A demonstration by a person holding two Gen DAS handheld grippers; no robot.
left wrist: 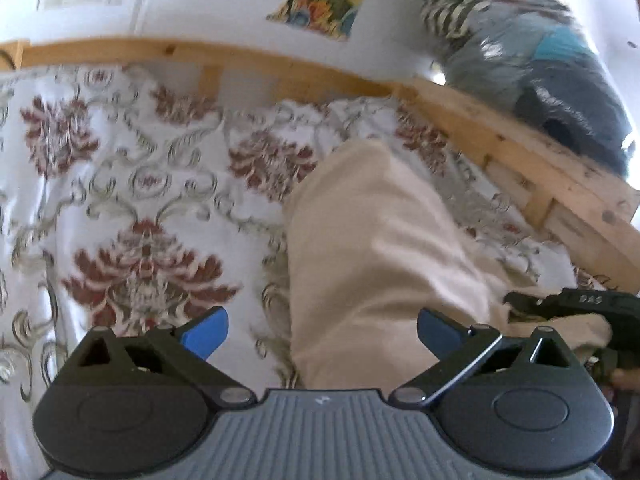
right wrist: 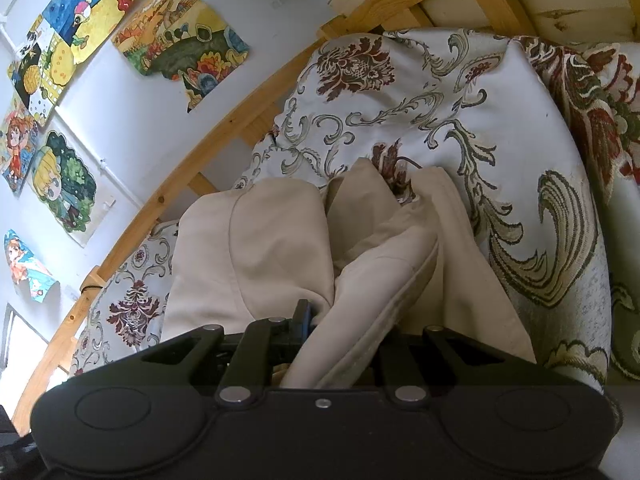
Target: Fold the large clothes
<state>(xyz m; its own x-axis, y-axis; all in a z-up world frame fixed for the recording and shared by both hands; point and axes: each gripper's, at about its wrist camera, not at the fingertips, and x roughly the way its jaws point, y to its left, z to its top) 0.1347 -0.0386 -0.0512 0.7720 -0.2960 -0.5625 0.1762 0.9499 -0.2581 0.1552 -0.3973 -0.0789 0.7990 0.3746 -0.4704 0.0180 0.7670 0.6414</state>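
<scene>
Item: beige garment (right wrist: 280, 240), soft, light, limp; lay along my bed's (left wrist: 120, 160) rail edge. Right gripper (right wrist: 340, 332) pinched its bunched hem; left gripper (left wrist: 322, 330) gaped wide, empty. Best hold: far hem

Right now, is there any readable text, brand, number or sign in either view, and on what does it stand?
"DAS": raised letters on the black body of the right gripper, seen in the left wrist view; slightly blurred, so the reading is uncertain.
Small white mark on the grey housing of the left gripper: too small to read.
Cartoon drawings on the wall: no legible words.
</scene>
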